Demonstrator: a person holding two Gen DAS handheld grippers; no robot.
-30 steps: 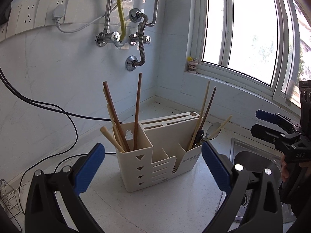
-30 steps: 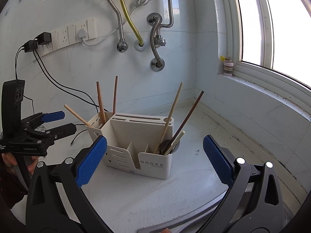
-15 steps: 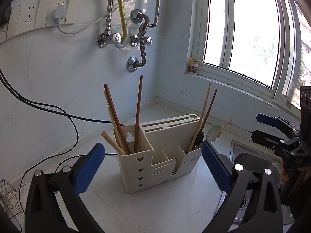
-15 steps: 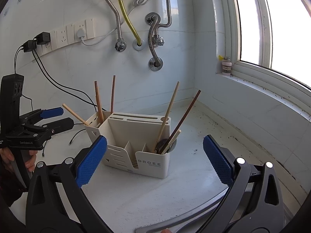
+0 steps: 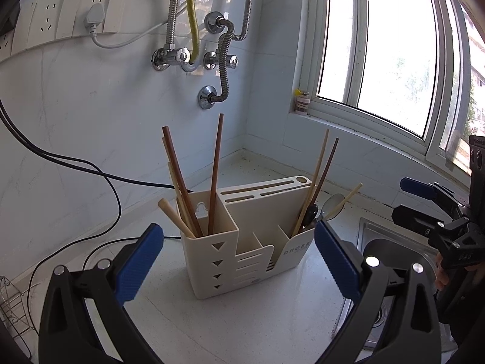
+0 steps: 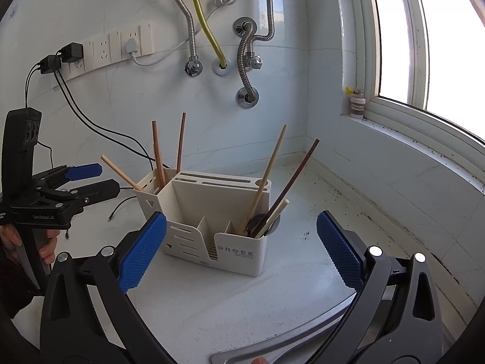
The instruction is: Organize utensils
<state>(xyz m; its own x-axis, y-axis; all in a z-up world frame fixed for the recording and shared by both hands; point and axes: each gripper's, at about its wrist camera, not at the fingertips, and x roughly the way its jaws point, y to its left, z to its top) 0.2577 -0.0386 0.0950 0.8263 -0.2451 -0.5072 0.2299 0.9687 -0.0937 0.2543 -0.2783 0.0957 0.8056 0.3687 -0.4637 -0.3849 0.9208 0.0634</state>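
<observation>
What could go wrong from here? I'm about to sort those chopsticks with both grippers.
The chopsticks lean loosely among a spoon in the end compartment of the holder; pulling one may drag the others out. The light holder could slide or tip. The sink lies close beside it, so a dropped utensil may fall in.

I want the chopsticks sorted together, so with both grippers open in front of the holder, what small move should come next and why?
Probably ease the right gripper forward and up toward the light chopstick leaning in the holder's labelled end compartment. Its jaws are open and empty, and that stick stands with a dark chopstick and a spoon, apart from the chopsticks at the other end.
</observation>
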